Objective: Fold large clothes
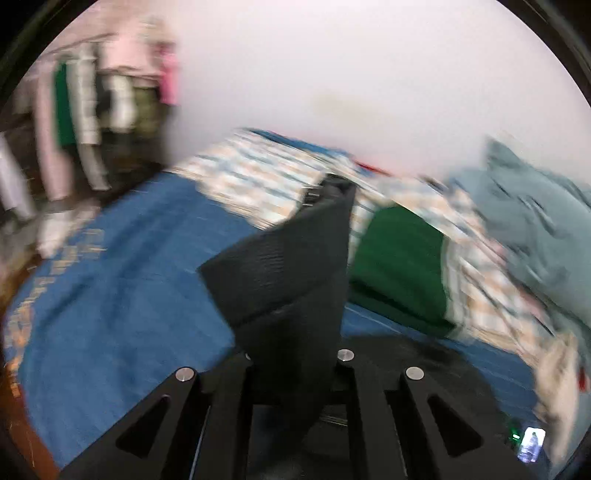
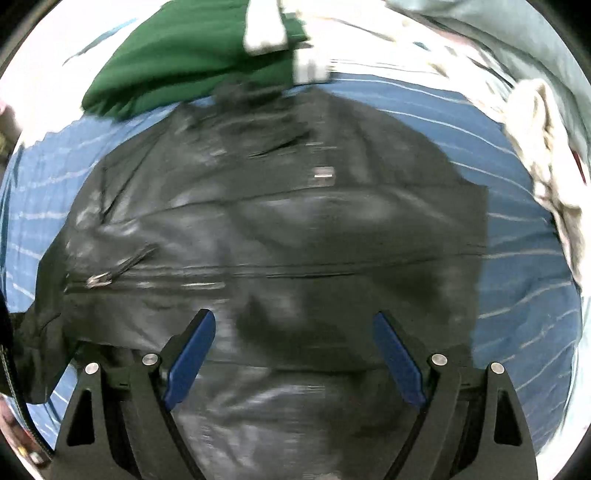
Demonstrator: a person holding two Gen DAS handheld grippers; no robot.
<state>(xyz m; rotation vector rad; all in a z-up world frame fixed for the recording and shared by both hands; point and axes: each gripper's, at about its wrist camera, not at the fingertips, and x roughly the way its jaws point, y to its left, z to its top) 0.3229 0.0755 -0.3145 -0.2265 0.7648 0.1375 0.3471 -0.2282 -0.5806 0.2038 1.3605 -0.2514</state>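
Right gripper (image 2: pixel 293 354) released, blue pads (image 2: pixel 190 356) spread wide, hovering over the black jacket (image 2: pixel 280 229). Jacket lies flat on the blue sheet (image 2: pixel 524 280), filling the centre of the right view; zipper pull (image 2: pixel 98 278) at 9 o'clock. Past it, green garment (image 2: pixel 192 55) at 11 o'clock, cream cloth (image 2: pixel 543 147) at 2 o'clock, grey-blue fabric (image 2: pixel 517 33) at 1 o'clock.

Left gripper (image 1: pixel 328 192) clenched, fingers pressed together on edge; whether any cloth is pinched, cannot tell — blurred. Blue sheet (image 1: pixel 110 295) spreads at 9 o'clock, phone (image 1: pixel 532 445) at 5 o'clock. Further out, green garment (image 1: pixel 399 266) at 3 o'clock on a checked blanket (image 1: pixel 258 173), grey-blue fabric (image 1: pixel 535 221) at 2 o'clock. Hanging clothes (image 1: pixel 85 103) at 10 o'clock, white wall (image 1: pixel 351 74) at 12.
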